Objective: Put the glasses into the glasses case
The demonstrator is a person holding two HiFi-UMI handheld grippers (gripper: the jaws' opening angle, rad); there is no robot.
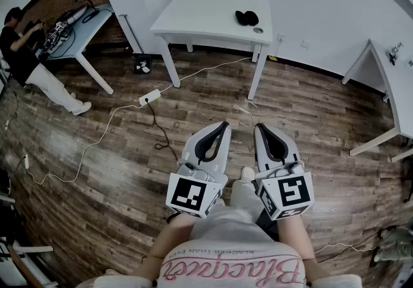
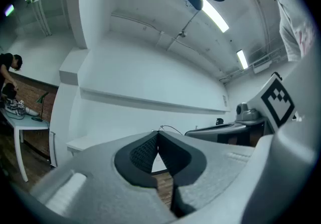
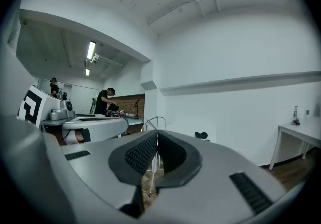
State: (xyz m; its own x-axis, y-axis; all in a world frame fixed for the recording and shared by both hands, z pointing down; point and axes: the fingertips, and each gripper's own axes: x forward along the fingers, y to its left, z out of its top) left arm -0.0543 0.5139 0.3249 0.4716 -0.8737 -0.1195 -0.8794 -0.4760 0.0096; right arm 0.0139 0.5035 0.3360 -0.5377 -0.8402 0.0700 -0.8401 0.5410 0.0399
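Note:
A white table [image 1: 193, 19] stands across the room. On its right part lies a black two-lobed object [image 1: 246, 18], too small to tell glasses from case, with a small grey thing [image 1: 258, 30] beside it. The black object also shows far off in the right gripper view [image 3: 201, 135]. My left gripper [image 1: 225, 124] and right gripper [image 1: 259, 127] hang side by side above the wooden floor, far short of the table. Both are shut with nothing between the jaws, as the left gripper [image 2: 158, 133] and right gripper [image 3: 157, 131] show in their own views.
A power strip [image 1: 150, 97] and white cables lie on the floor between me and the table. A person [image 1: 22, 54] works at a desk [image 1: 84, 31] at far left. Another white table [image 1: 395, 86] stands at right.

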